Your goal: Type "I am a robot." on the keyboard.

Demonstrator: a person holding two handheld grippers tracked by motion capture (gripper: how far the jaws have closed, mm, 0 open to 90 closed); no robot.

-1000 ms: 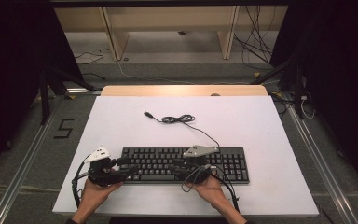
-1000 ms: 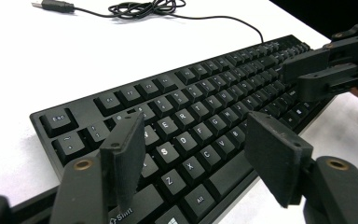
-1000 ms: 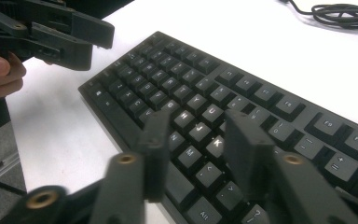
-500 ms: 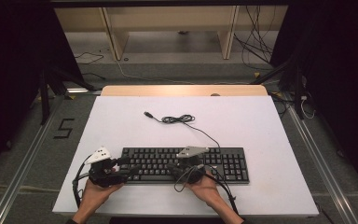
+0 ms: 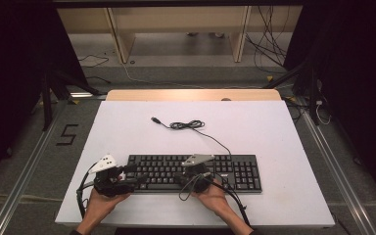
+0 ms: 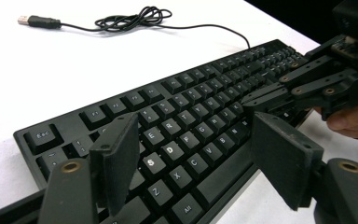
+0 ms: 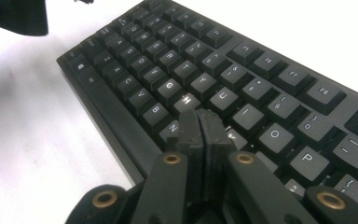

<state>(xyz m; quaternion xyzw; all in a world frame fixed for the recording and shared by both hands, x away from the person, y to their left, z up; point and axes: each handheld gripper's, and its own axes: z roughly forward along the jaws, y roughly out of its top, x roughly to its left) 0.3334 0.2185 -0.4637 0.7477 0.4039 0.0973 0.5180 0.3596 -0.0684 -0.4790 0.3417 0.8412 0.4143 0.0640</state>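
Observation:
A black keyboard (image 5: 191,172) lies near the table's front edge, its thin cable (image 5: 186,125) coiled behind it and ending in a USB plug (image 5: 154,119). My left gripper (image 5: 134,176) hovers at the keyboard's left end. It is open, and its jaws have just been opening. In the left gripper view (image 6: 193,135) they stand wide over the letter keys (image 6: 168,151) with nothing between the pads. My right gripper (image 5: 178,177) is shut, pads pressed together, and its tip (image 7: 200,116) rests at the keys below H. It also reaches in from the right in the left gripper view (image 6: 261,100).
The white table top (image 5: 274,127) stretches wide behind and to the right of the keyboard. A wooden strip (image 5: 191,94) runs along the far edge, with shelving and loose cables on the floor beyond. A "5" marks the floor (image 5: 67,134) at left.
My right gripper has slid a little left along the keyboard and its jaws have closed. The left hand stays where it was, jaws slightly wider.

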